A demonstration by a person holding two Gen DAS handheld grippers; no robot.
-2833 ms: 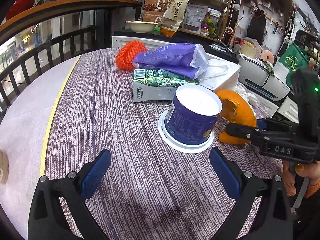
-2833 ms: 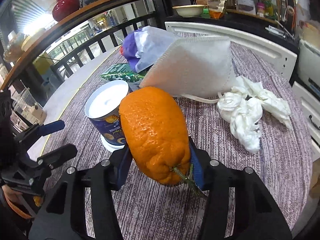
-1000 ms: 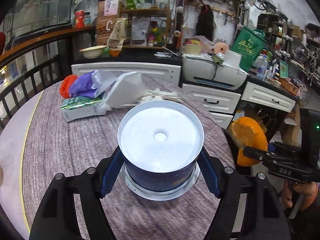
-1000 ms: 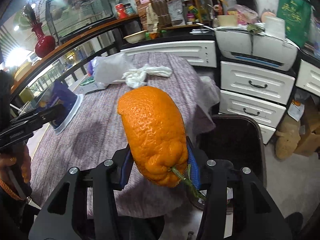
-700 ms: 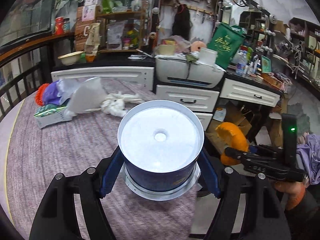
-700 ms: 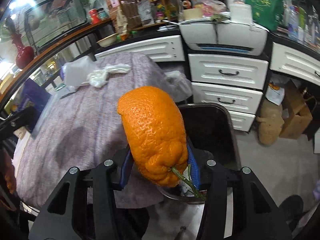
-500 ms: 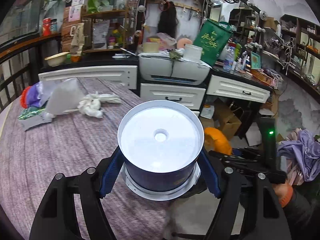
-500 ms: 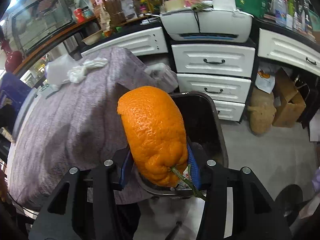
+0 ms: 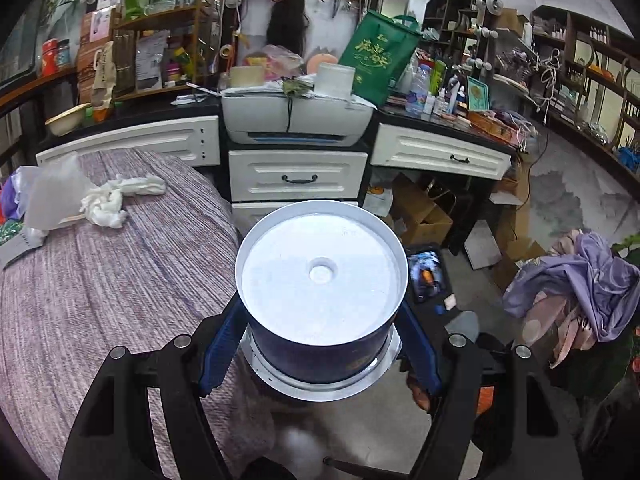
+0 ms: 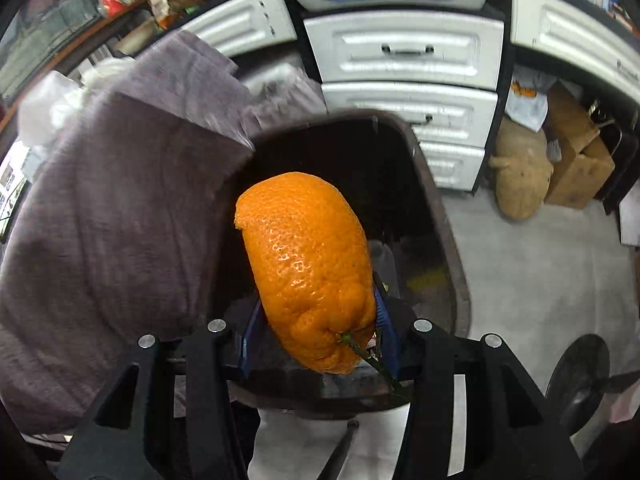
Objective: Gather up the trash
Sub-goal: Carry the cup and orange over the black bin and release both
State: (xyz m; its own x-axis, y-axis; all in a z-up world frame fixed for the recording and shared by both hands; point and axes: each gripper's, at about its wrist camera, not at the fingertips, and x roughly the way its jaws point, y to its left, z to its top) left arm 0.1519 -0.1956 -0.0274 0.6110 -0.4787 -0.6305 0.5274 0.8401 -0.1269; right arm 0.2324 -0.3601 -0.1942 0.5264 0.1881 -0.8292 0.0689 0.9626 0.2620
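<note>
Your right gripper clamps the bumpy orange citrus peel above the dark plastic bin; your left gripper clasps the upturned dark-blue paper tub beyond the table's edge.

Both fisheye views bend straight lines hard toward the rim, and black vignette fills the corners. The left wrist view is evenly lit by indoor light and mostly sharp; the pale silver foil lid of the dark blue tub carries a soft sheen without harsh glare. The right wrist view is dimmer and smeared: the white drawer fronts and the grey-purple woven tablecloth show motion blur, while the bumpy orange citrus peel stays crisp with small specular highlights. The inside of the dark brown plastic bin lies in deep shadow.
</note>
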